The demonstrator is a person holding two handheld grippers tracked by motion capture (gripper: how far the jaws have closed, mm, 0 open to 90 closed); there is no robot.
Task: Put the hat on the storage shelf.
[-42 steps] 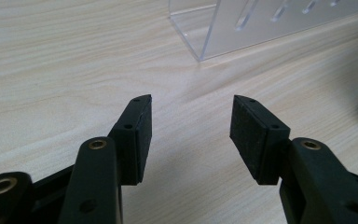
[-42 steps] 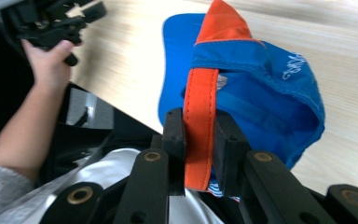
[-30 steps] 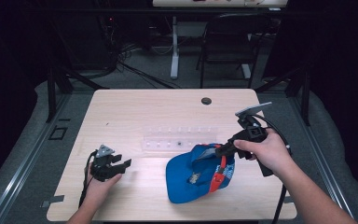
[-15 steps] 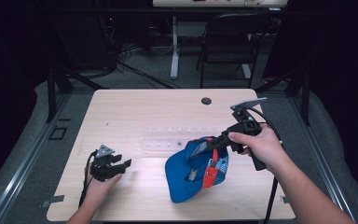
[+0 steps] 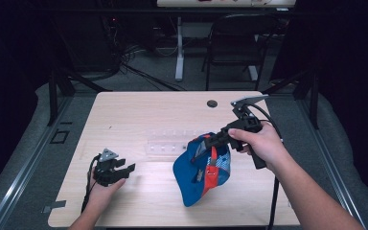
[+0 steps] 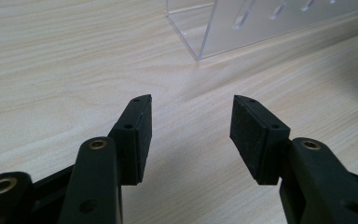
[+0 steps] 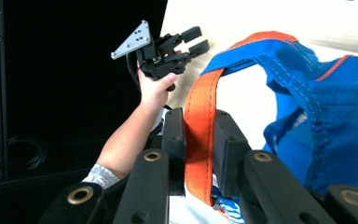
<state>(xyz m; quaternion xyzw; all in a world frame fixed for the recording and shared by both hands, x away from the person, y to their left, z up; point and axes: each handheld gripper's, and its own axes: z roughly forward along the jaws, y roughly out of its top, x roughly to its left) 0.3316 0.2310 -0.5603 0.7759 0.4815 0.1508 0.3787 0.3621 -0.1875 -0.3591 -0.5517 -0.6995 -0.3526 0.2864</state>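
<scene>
The baseball cap [image 5: 199, 170] is bright blue with an orange strap [image 7: 198, 140] and orange piping, and a patch of blue-and-white pattern shows inside it. Both the left gripper [image 5: 124, 170] and the right gripper [image 7: 199, 154] are black with brass-coloured rivets; the left carries a grey triangular plate [image 5: 108, 155]. The table [image 5: 139, 110] is pale wood grain. The rack [image 6: 261, 21] near its middle is clear plastic.

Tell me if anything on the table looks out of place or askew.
The blue cap hangs crumpled and tilted, pinched by its orange strap in the right gripper. The clear rack lies flat and the left gripper rests open; nothing spilled.
</scene>
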